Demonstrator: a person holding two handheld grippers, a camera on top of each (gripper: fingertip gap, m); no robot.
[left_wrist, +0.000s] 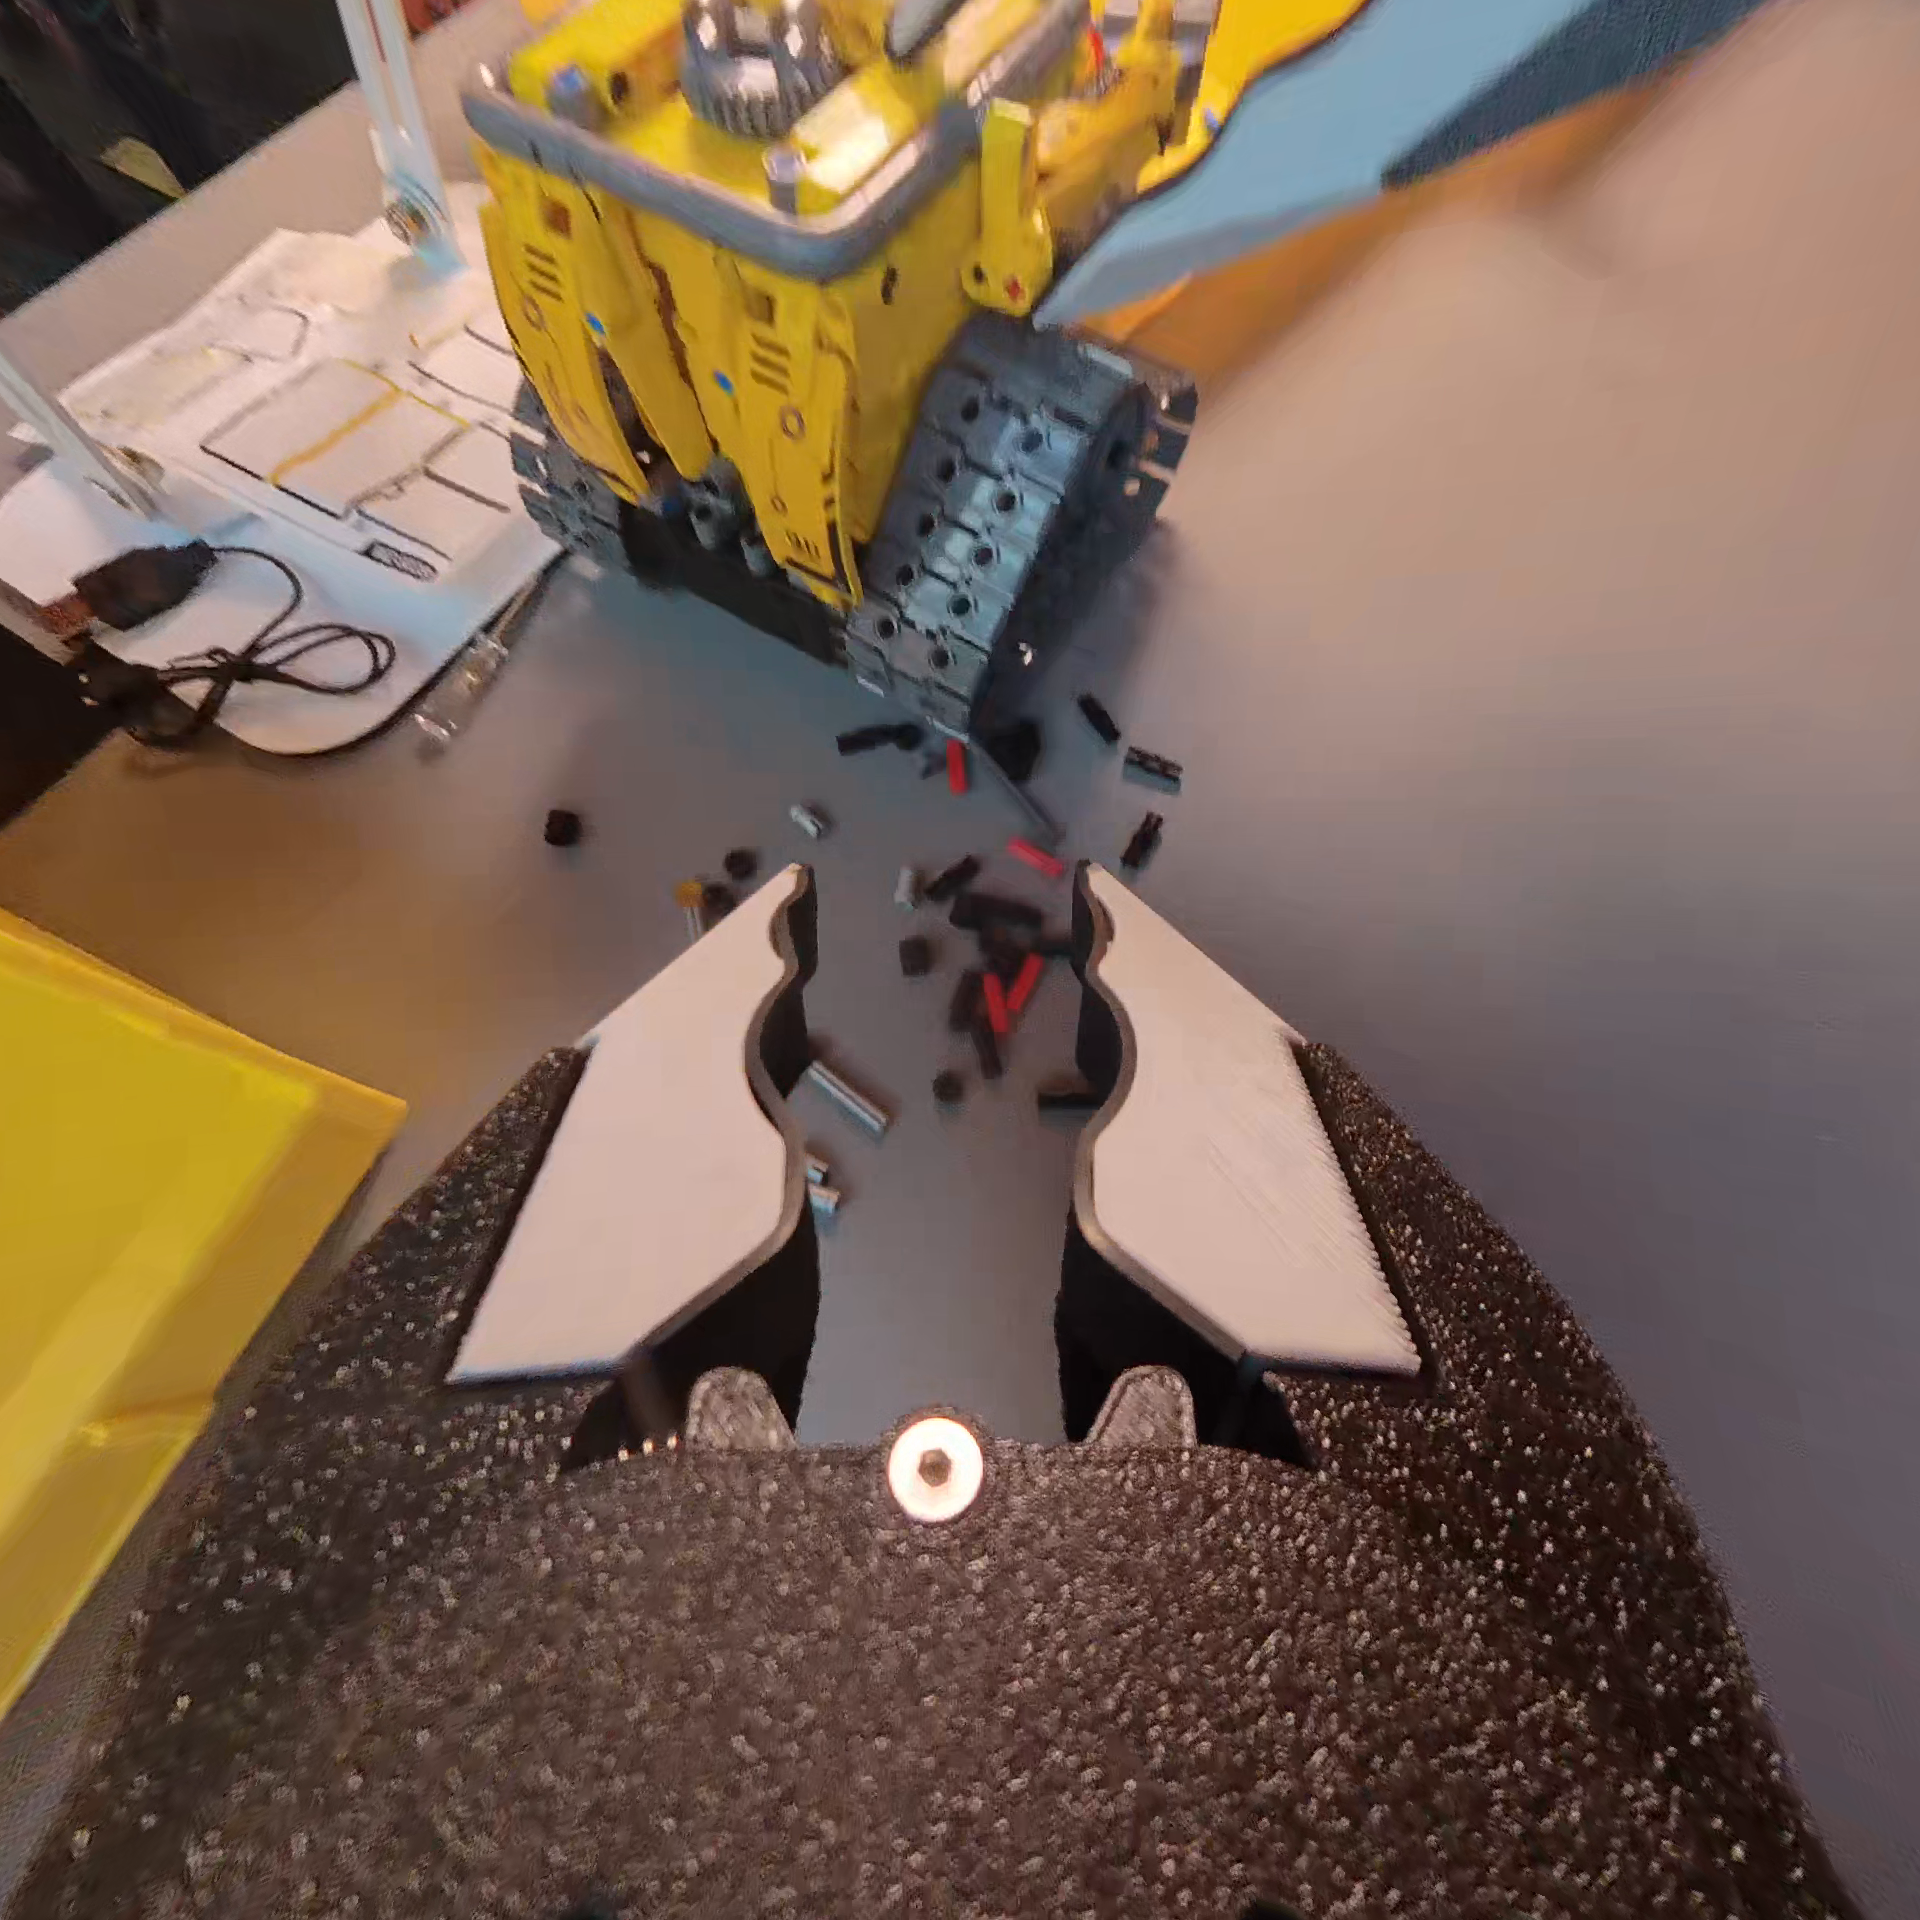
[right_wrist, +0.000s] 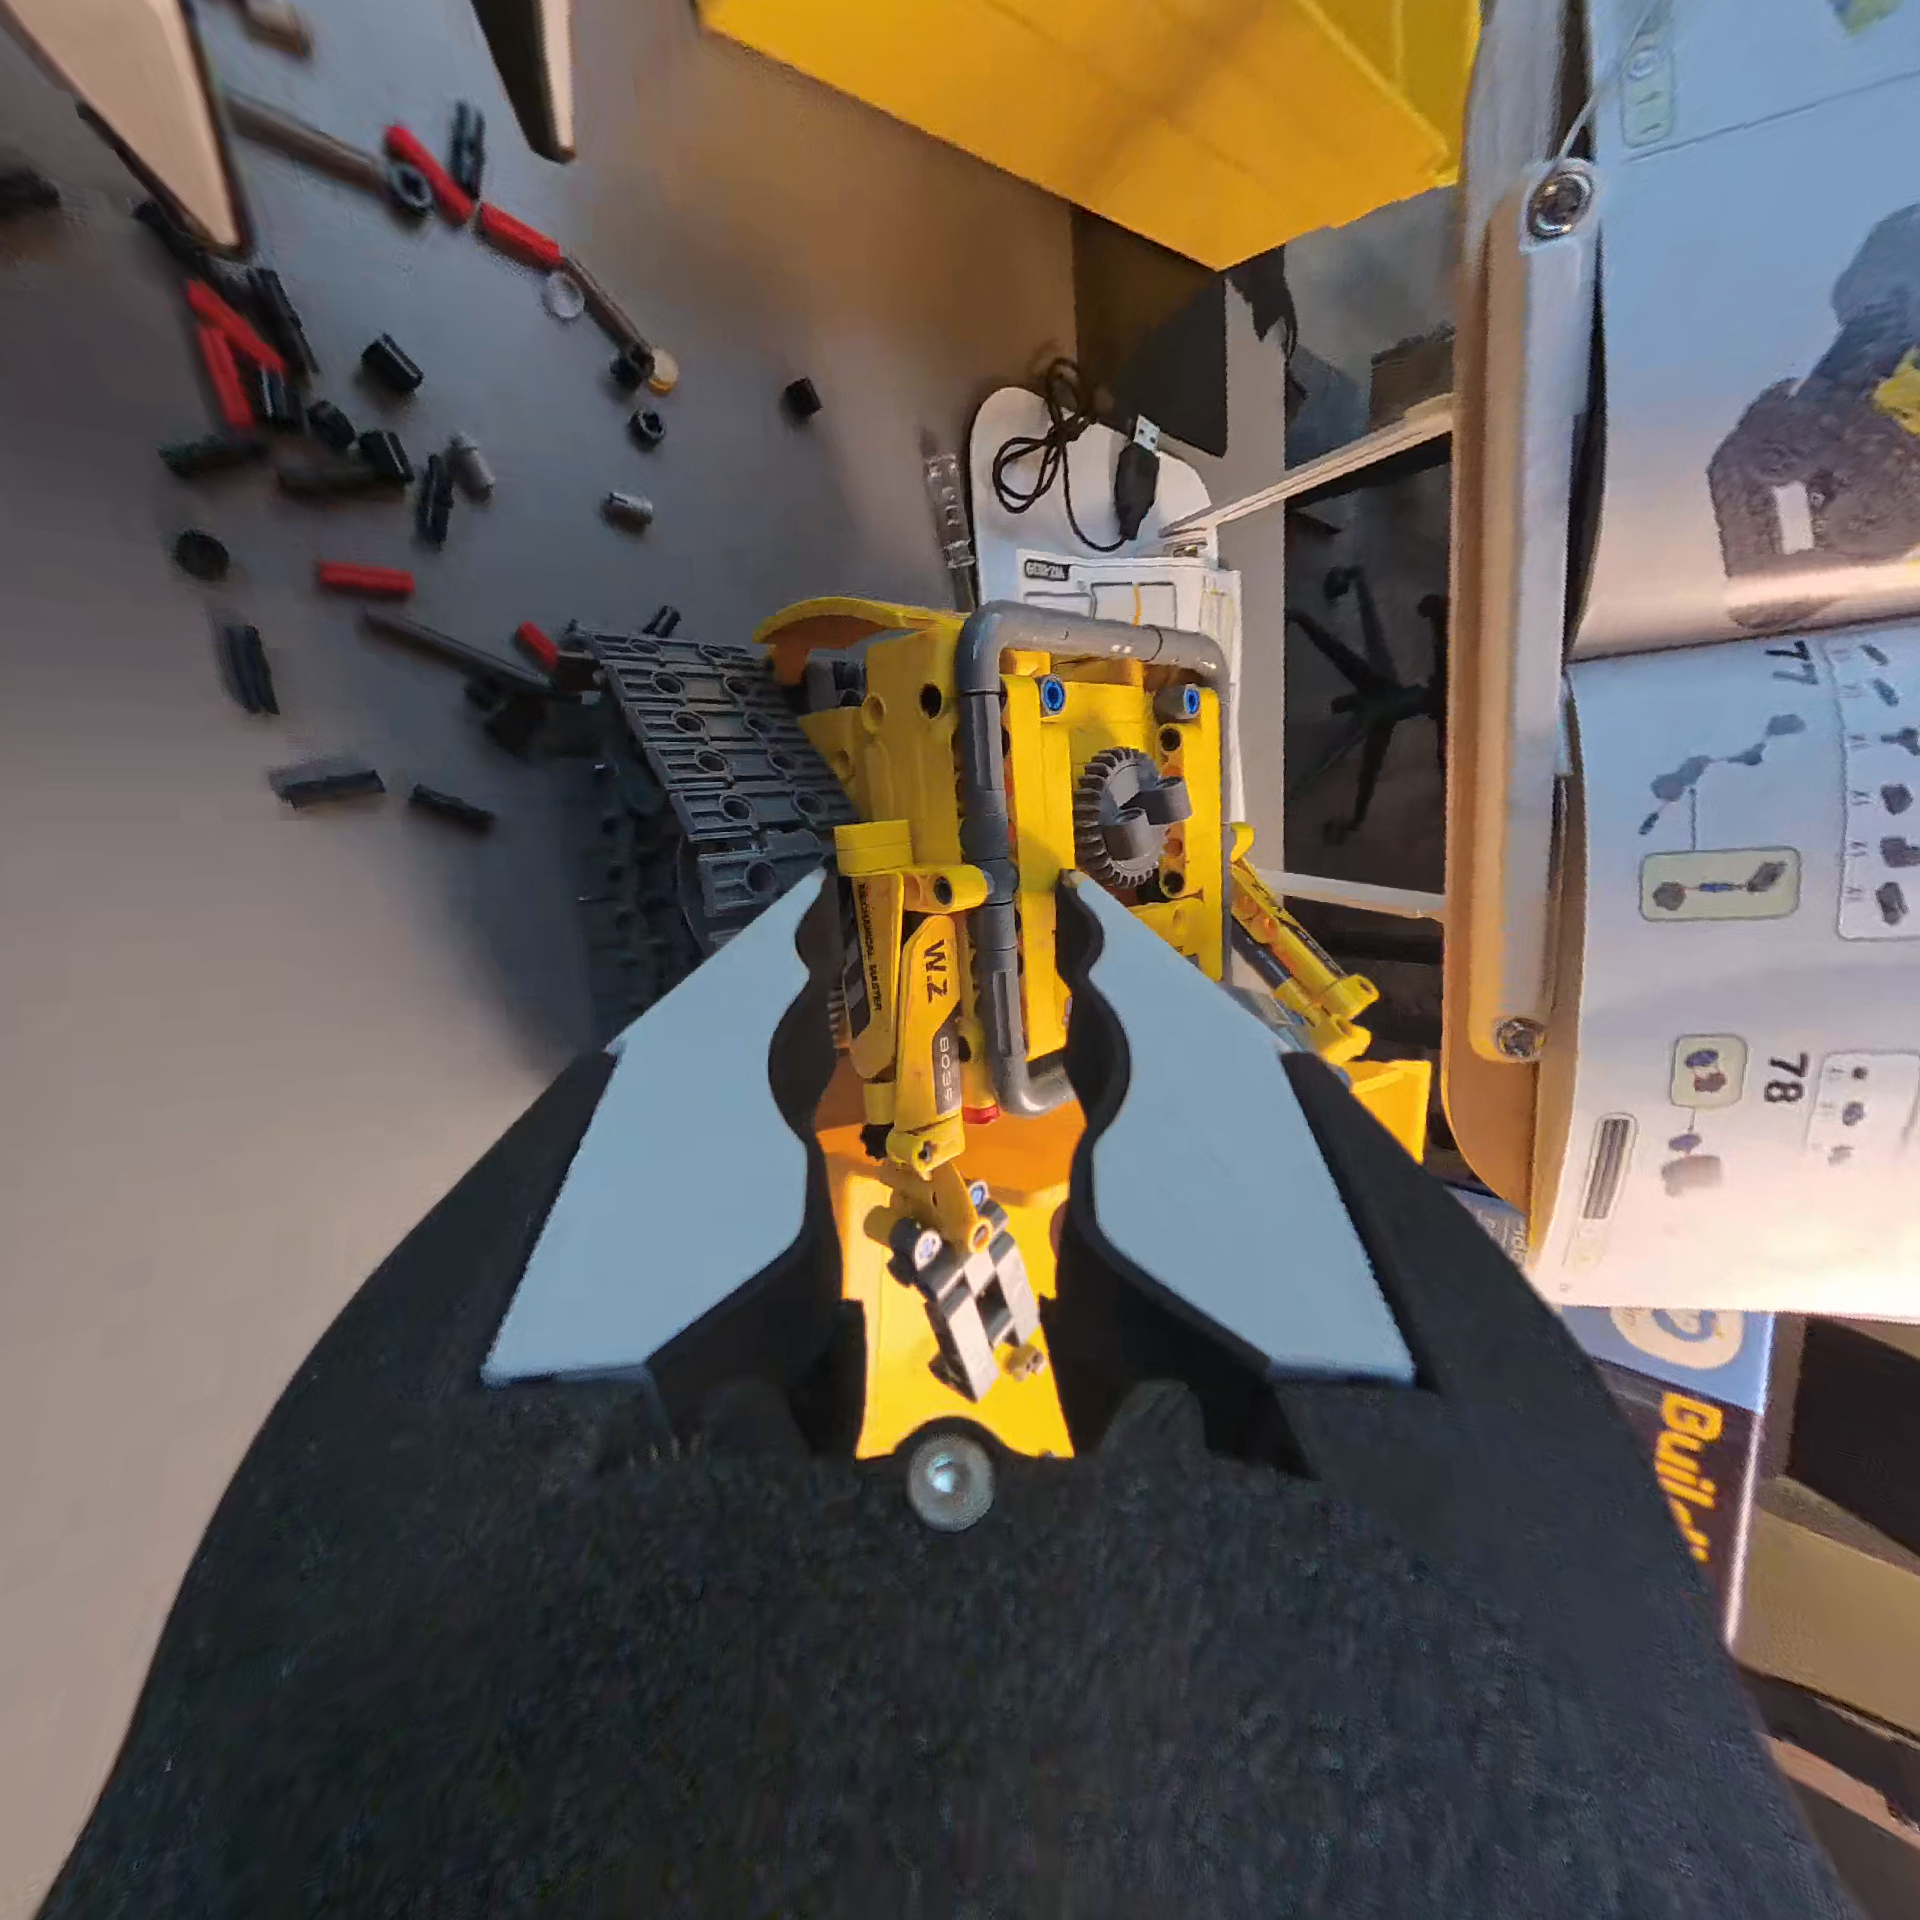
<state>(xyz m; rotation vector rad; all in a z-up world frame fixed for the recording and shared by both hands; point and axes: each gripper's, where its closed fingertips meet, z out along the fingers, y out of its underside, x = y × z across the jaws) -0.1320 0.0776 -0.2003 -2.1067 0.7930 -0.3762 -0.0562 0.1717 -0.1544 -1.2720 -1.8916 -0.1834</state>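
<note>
Grey tabletop (left_wrist: 1455, 727) carries a yellow tracked brick-built vehicle (left_wrist: 748, 343). Left gripper (left_wrist: 940, 883) gapes empty over loose pins (left_wrist: 987, 966). Right gripper (right_wrist: 940, 883) straddles the vehicle's top (right_wrist: 997, 831), jaws parted; contact is unclear.

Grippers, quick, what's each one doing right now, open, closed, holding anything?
Left gripper: open, empty, above the loose small parts on the table.
Right gripper: open, holding nothing, either side of the yellow toy digger.

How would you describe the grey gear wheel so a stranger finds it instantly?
Find the yellow tracked model on the grey table. On its top, inside the grey bent pipe, sits the gear wheel. It alone is round and toothed.
</note>
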